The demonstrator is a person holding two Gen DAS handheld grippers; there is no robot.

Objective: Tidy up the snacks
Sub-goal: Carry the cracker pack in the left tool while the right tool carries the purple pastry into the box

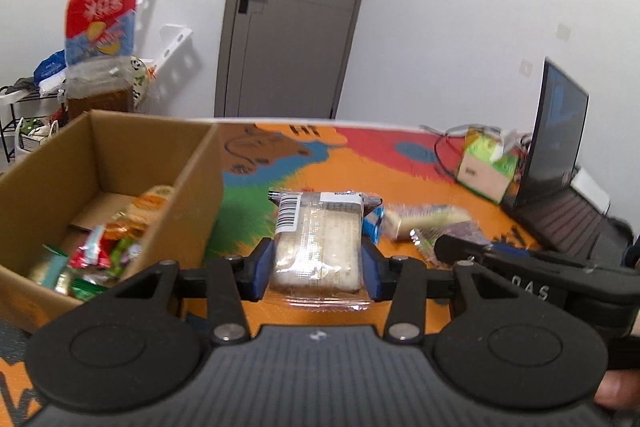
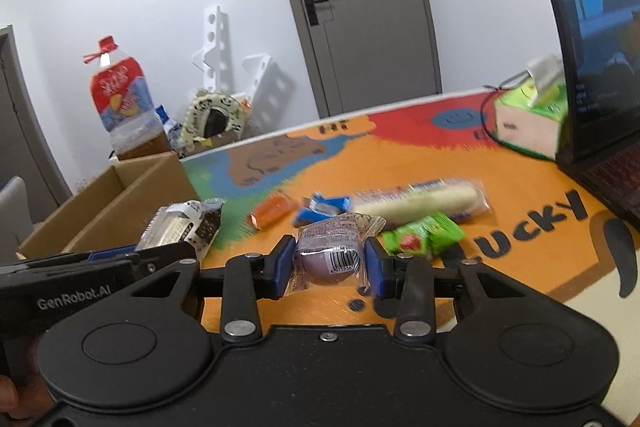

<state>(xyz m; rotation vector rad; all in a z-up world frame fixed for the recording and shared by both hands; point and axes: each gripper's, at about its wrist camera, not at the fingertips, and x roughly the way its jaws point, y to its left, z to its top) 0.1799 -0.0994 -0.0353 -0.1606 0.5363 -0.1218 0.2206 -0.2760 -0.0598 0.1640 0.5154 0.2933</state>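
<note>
My left gripper is shut on a clear-wrapped pale biscuit pack with a barcode label, held above the orange mat. A cardboard box stands to its left, with several wrapped snacks inside. My right gripper is shut on a small clear packet holding a round purple-grey snack. In the right wrist view the left gripper and its biscuit pack show at the left, near the box. On the mat lie a long white bar, a green packet, a blue wrapper and an orange snack.
An open laptop stands at the mat's right edge, with a green tissue box and a black cable beside it. A large bottle with a red cap stands behind the box. A grey door and white wall lie beyond the table.
</note>
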